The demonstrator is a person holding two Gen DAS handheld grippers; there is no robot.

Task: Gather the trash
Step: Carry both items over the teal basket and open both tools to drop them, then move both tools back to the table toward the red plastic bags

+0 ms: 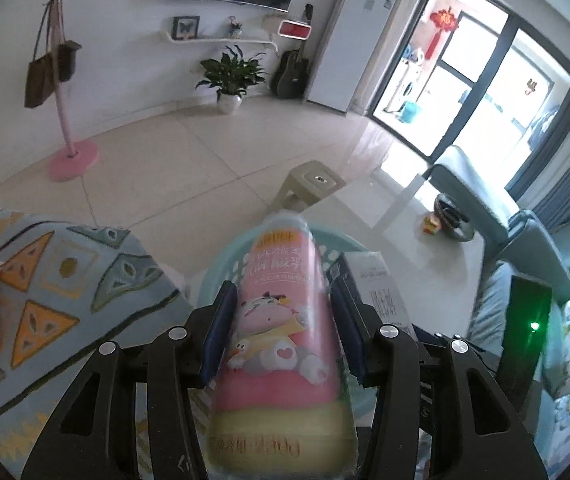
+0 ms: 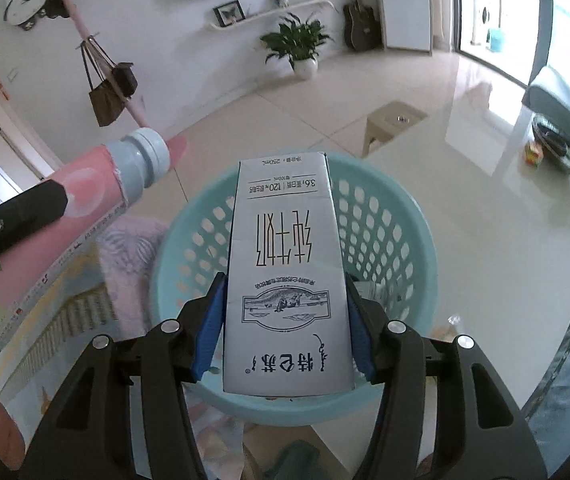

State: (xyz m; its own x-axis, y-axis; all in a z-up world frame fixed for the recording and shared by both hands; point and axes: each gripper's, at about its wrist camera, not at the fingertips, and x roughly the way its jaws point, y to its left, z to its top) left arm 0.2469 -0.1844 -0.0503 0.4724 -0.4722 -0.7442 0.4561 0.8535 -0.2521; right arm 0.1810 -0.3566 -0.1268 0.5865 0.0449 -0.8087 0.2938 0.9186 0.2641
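My left gripper (image 1: 283, 312) is shut on a pink cartoon-printed bottle (image 1: 281, 332), held above the near rim of a light blue perforated basket (image 1: 221, 264). My right gripper (image 2: 285, 320) is shut on a white milk carton (image 2: 287, 264) with upside-down print, held over the opening of the same basket (image 2: 397, 216). The pink bottle (image 2: 85, 200) with its pale blue cap also shows at the left of the right wrist view, left of the basket. The carton (image 1: 381, 288) shows just right of the bottle in the left wrist view.
The basket stands on a glossy white table (image 2: 465, 216). A patterned cloth (image 1: 57, 280) lies to its left. A dark bowl (image 2: 557, 144) and small colourful box (image 2: 533, 154) sit at the table's far right. A beige stool (image 1: 309, 188) stands beyond; a sofa (image 1: 525, 240) is right.
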